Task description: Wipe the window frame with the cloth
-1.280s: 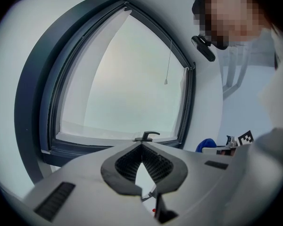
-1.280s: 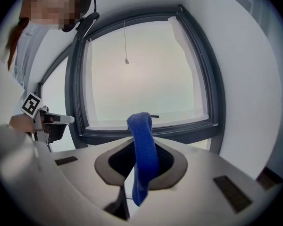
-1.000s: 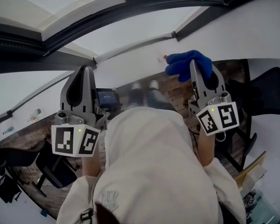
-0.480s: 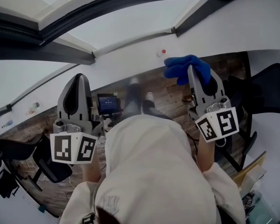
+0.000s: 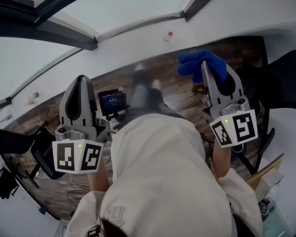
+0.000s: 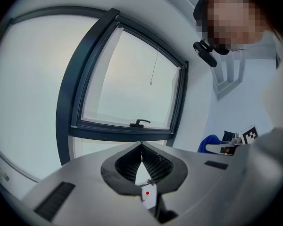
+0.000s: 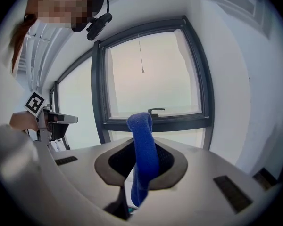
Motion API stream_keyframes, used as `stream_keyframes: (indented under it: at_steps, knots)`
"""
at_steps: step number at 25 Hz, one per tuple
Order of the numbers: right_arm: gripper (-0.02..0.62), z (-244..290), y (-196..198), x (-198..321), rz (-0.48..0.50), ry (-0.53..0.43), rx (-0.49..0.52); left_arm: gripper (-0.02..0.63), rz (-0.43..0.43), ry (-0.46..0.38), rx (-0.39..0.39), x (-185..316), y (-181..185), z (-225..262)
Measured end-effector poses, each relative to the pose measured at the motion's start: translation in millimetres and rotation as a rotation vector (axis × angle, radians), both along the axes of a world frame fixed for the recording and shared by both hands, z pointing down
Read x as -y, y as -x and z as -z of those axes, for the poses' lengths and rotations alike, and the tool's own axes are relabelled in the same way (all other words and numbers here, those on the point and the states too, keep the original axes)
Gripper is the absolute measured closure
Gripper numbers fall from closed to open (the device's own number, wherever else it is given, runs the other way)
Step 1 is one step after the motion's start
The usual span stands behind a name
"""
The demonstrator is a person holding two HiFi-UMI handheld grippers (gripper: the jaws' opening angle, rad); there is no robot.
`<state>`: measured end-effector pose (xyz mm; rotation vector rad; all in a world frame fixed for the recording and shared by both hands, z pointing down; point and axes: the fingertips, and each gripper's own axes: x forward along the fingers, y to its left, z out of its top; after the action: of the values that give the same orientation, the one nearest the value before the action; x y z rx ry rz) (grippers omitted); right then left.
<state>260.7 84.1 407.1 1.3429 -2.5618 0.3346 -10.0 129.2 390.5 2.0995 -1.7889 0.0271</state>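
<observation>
A blue cloth point(image 5: 197, 63) is pinched in my right gripper point(image 5: 206, 66), which is shut on it; in the right gripper view the cloth point(image 7: 142, 145) stands up between the jaws and folds over at its top. The dark window frame point(image 7: 155, 125) with its handle point(image 7: 155, 111) lies straight ahead, some way off and apart from the cloth. My left gripper point(image 5: 82, 81) is held up beside it, shut with nothing in it point(image 6: 141, 146). It faces the same frame point(image 6: 127, 132). In the head view the frame point(image 5: 64, 33) runs along the top left.
White wall surrounds the window, with a small red dot point(image 5: 170, 34) on it. A small screen device point(image 5: 111, 102) and black office chairs point(image 5: 286, 88) stand on the wood floor. A person's light hooded top fills the lower middle of the head view.
The window frame has slid toward the top edge of the head view, and more floor shows. Both grippers stay raised; the right one keeps its hold on the cloth.
</observation>
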Motion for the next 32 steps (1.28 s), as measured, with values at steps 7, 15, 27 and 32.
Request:
stream_keyframes:
  at_steps: [7, 15, 27, 32]
  knots:
    - [0.537, 9, 3, -24, -0.028, -0.022, -0.001, 0.597, -0.026, -0.006, 0.001, -15, 5, 1]
    - [0.537, 17, 33, -33, -0.078, -0.020, 0.020, 0.597, -0.159, -0.054, -0.021, 8, 4, 19]
    - [0.537, 2, 83, -48, -0.051, 0.038, 0.022, 0.597, -0.219, -0.062, -0.039, 18, 16, 19]
    - [0.537, 3, 86, -45, -0.044, 0.034, 0.019, 0.597, -0.215, -0.058, -0.041, 18, 19, 19]
